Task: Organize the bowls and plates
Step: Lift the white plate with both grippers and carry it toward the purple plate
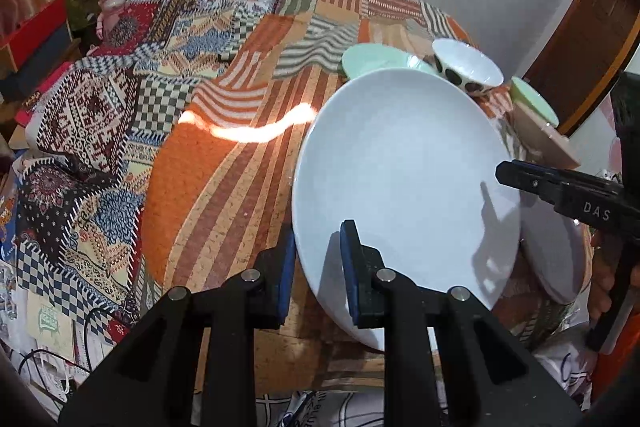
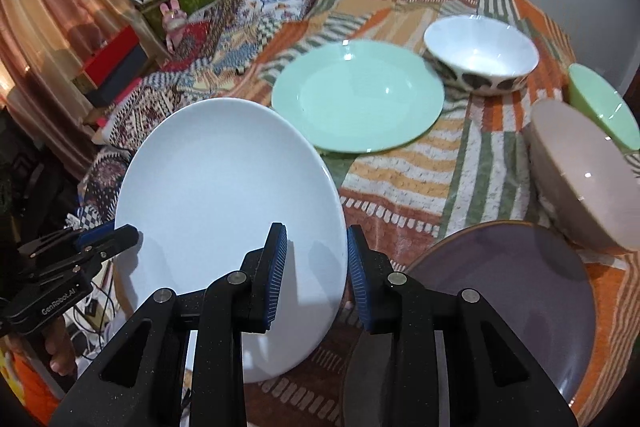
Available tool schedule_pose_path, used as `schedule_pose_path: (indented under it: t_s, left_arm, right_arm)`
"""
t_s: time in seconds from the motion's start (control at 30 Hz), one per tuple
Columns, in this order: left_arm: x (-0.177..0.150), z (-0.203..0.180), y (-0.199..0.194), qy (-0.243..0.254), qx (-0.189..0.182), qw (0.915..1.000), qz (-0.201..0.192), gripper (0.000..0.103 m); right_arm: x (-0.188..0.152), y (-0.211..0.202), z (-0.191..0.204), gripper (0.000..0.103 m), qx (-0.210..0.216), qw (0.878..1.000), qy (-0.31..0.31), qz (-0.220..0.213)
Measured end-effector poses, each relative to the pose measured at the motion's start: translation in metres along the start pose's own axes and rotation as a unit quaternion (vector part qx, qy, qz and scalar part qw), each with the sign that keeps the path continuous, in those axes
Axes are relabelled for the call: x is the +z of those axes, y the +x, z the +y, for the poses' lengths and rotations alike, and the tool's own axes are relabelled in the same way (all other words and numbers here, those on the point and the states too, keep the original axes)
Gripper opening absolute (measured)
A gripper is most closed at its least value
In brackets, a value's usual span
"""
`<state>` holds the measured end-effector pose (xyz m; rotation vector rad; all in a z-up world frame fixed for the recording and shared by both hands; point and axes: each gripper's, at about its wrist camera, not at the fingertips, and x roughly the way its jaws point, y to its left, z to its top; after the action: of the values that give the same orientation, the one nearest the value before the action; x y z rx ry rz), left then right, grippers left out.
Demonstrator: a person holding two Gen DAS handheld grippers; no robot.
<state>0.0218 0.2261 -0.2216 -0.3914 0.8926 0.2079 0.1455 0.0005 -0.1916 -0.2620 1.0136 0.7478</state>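
White plate (image 2: 224,203) x1, pinched at both rims by my left gripper (image 1: 316,263) & right gripper (image 2: 316,267). Plates: 3. Bowls: 3.

Dim warm room, sunlit streak glaring, fisheye edges bent.

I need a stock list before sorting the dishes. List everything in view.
white plate: 1, white, held tilted at the table's near left, a gripper on each side of its rim
green plate: 1, mint green, flat mid-table
spotted bowl: 1, white with dark spots, behind the green plate
green bowl: 1, mint green, far right
beige bowl: 1, beige, tilted at right
purple plate: 1, dull purple, near right
tablecloth: 1, orange, green and white patchwork
left gripper: 1, black with blue pads, shut on the plate
right gripper: 1, same, shut on the plate
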Motion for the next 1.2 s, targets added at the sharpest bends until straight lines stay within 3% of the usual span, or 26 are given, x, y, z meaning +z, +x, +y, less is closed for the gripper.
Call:
schedule_pose_path:
  t_s: [0.03, 0.07, 0.1, 0.13, 0.2, 0.27, 0.47, 0.63, 1.0, 1.2]
  left_arm:
    - [0.002, -0.002, -0.003, 0.0, -0.002, 1.0, -0.005, 0.021]
    - [0.004, -0.005, -0.01, 0.002, -0.025, 0.9996, -0.016, 0.021]
    - [0.006, -0.009, -0.015, 0.003, -0.055, 0.9982, -0.022, 0.021]
    - [0.009, -0.018, -0.019, 0.01, -0.059, 0.9979, -0.026, 0.021]
    - [0.012, -0.039, -0.026, 0.051, -0.009, 0.9975, -0.049, 0.021]
    - [0.014, -0.047, -0.03, 0.065, -0.018, 0.996, -0.058, 0.021]
    - [0.012, -0.037, -0.022, 0.037, -0.007, 0.9982, -0.047, 0.021]
    - [0.009, -0.023, -0.013, 0.012, -0.001, 0.9994, -0.033, 0.022]
    - [-0.007, 0.004, 0.016, -0.03, -0.001, 0.9993, 0.021, 0.022]
    - [-0.014, 0.006, 0.029, -0.032, -0.019, 0.9984, 0.044, 0.022]
  right_arm:
    - [0.0, -0.002, 0.0, 0.022, -0.001, 1.0, 0.0, -0.003]
    - [0.0, -0.007, 0.0, 0.007, 0.014, 1.0, 0.0, -0.011]
    - [0.0, -0.013, 0.002, 0.0, 0.088, 0.996, 0.004, -0.008]
    - [0.001, -0.017, 0.008, 0.0, 0.104, 0.995, 0.003, -0.01]
    - [-0.001, -0.032, 0.039, 0.004, 0.035, 0.995, -0.076, -0.052]
    - [-0.004, -0.035, 0.051, 0.004, 0.021, 0.993, -0.102, -0.06]
    - [-0.005, -0.019, 0.012, 0.005, 0.024, 0.998, -0.039, -0.033]
    - [-0.001, -0.015, -0.014, 0.038, 0.007, 1.0, -0.008, -0.024]
    - [0.003, 0.022, -0.025, 0.038, 0.003, 0.999, -0.008, 0.033]
    - [0.003, 0.037, -0.028, 0.023, 0.002, 0.998, -0.008, 0.059]
